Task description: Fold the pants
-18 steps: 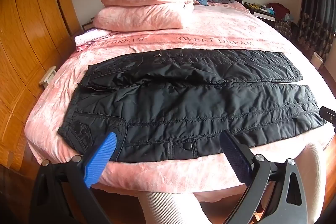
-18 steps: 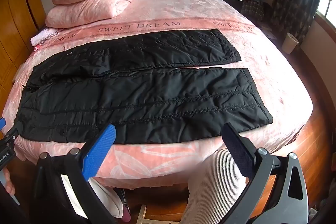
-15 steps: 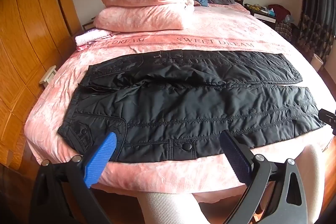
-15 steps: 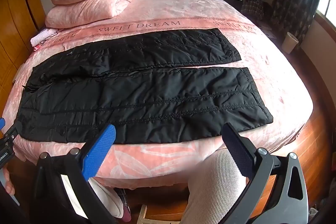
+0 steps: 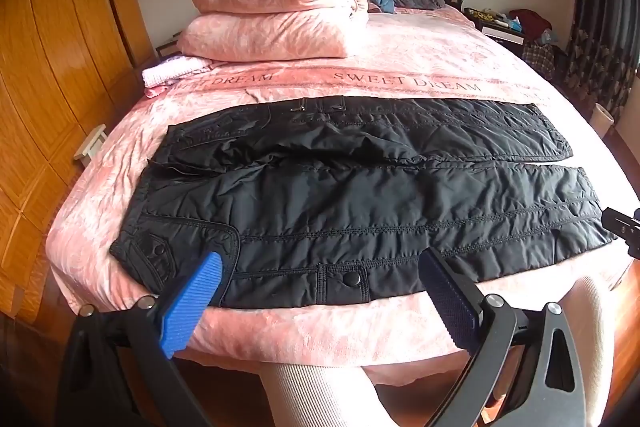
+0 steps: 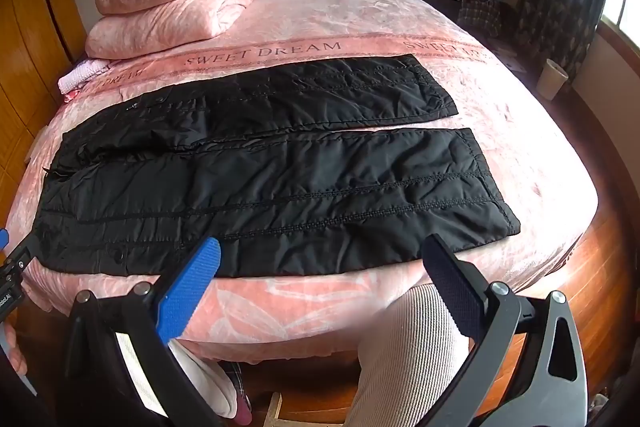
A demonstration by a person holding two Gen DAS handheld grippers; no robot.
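Observation:
Black quilted pants (image 5: 352,203) lie flat across the pink bed (image 5: 400,75), waist to the left, both legs running right, side by side. They also show in the right wrist view (image 6: 280,179). My left gripper (image 5: 320,267) is open and empty, hovering over the near edge of the pants by the waist pocket and snap tab. My right gripper (image 6: 320,255) is open and empty, over the near edge of the near leg, left of its cuff (image 6: 492,195).
A folded pink quilt (image 5: 276,11) is stacked at the bed's head on the left, with a small white cloth (image 5: 172,73) beside it. A wooden wardrobe (image 5: 48,67) lines the left. The person's legs (image 6: 404,355) stand at the bed's near edge. A bin (image 6: 552,79) is at the right.
Both grippers have drifted very slightly; the pants have not moved and both grippers stay open.

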